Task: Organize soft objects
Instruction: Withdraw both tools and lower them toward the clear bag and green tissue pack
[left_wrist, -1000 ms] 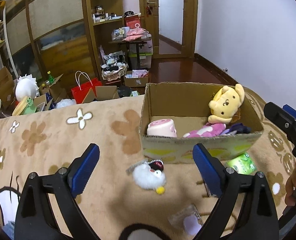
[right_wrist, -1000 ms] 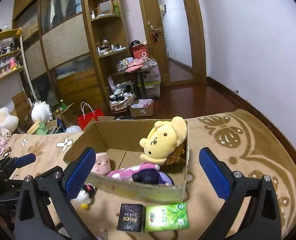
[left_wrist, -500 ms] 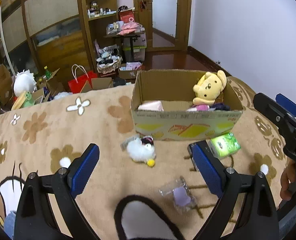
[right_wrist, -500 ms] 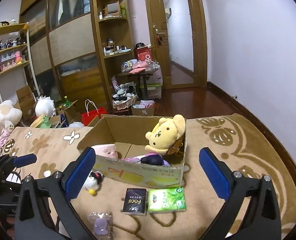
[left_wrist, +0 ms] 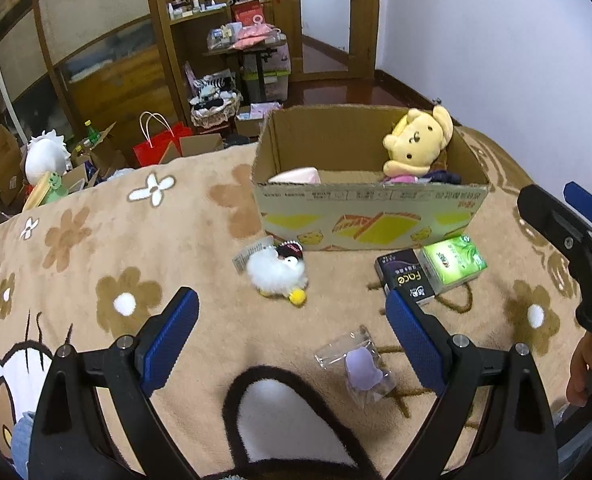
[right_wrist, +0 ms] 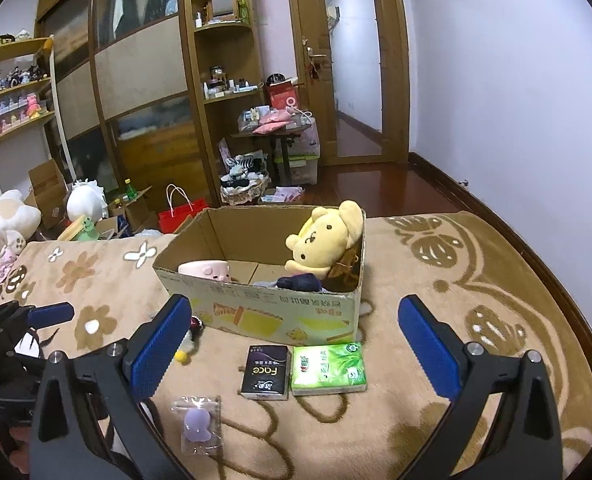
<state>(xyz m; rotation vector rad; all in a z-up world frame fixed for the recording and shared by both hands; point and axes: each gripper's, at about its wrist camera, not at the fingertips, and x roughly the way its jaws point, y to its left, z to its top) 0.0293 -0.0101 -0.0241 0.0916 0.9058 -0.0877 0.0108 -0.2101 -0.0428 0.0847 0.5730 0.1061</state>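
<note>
Left wrist view: open brown cardboard box [left_wrist: 370, 216] on tan flower-patterned plush blanket [left_wrist: 96, 248], near wall hiding most of contents. Visible above rim: yellow floppy-eared plush dog [left_wrist: 414, 146] leaning in far right corner, pink soft item [left_wrist: 296, 176] cut off at left, dark fabric partly seen. Lying just before box: small white fluffy plush bird with yellow beak [left_wrist: 278, 274], black tissue pack [left_wrist: 406, 278] touching green tissue pack [left_wrist: 452, 260], purple sponge in clear bag [left_wrist: 362, 366]. Left gripper [left_wrist: 292, 330] spread wide, blue-padded fingers [left_wrist: 170, 330] holding nothing. Right wrist view: right gripper [right_wrist: 294, 350] likewise wide apart, empty, above both packs.
</note>
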